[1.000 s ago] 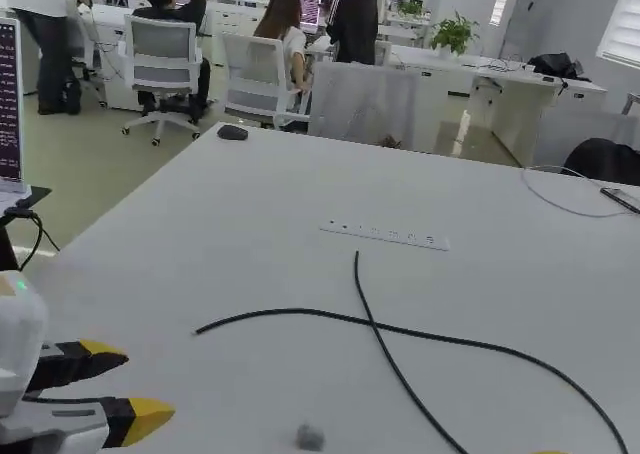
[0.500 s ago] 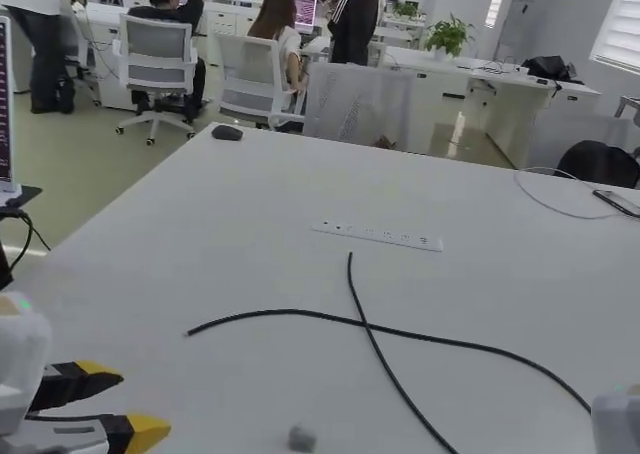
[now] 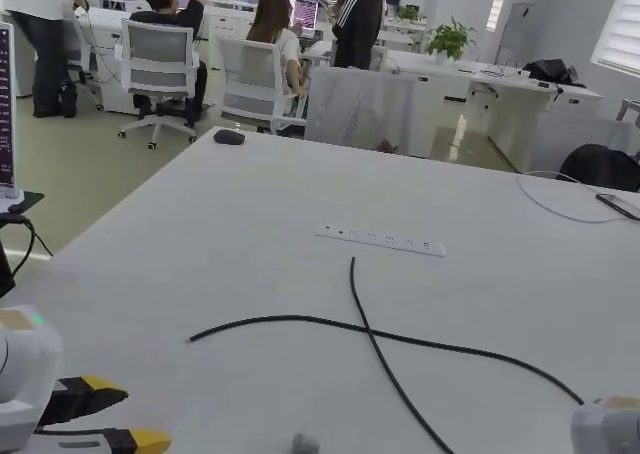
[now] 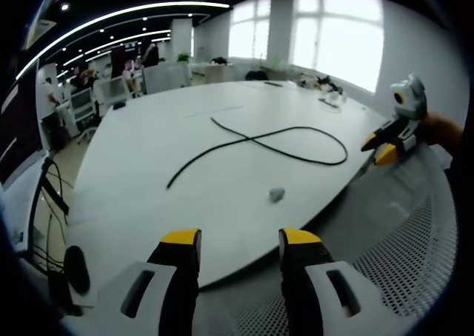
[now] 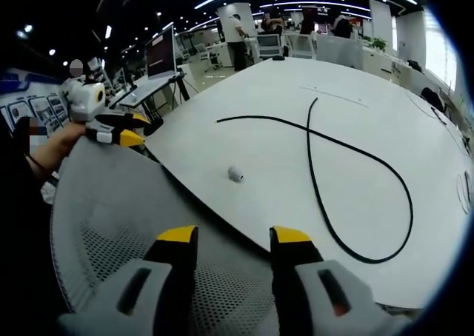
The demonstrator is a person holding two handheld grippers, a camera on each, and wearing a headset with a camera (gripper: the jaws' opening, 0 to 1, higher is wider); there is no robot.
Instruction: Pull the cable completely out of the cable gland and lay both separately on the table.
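The cable gland is found near, apart from the cable, between left gripper and right gripper, both with jaws parted, empty.

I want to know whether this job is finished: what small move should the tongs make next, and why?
Probably none: just rest both. The cable lies looped on the table, the small grey gland lies apart from it near the edge, and the left tongs and right tongs are open and empty. The job looks done.
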